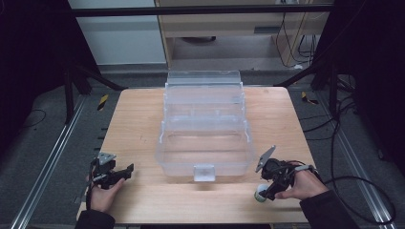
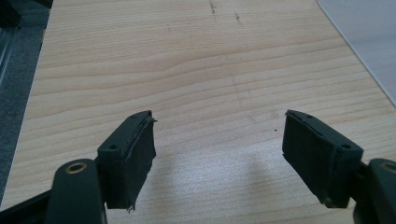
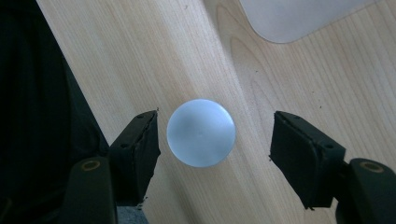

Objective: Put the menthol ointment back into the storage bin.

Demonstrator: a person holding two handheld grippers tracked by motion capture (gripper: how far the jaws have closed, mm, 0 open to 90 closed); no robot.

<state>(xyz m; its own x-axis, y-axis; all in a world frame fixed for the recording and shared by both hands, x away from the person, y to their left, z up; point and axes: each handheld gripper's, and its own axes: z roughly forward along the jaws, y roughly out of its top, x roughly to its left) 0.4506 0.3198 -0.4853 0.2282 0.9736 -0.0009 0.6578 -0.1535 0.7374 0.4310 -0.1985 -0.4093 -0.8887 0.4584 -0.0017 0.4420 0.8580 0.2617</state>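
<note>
Box (image 1: pixel 205 143) beyond ball (image 3: pixel 201 132); right gripper (image 3: pixel 215 140) straddles it.

The high view looks forward and down from the person's side, taking in the whole desk (image 1: pixel 143 143). The left gripper view rides close above bare wood ahead of the left gripper (image 2: pixel 217 140). The right gripper view looks steeply down between the right gripper's (image 3: pixel 215 140) jaws. All three share the desk's near edge.
</note>
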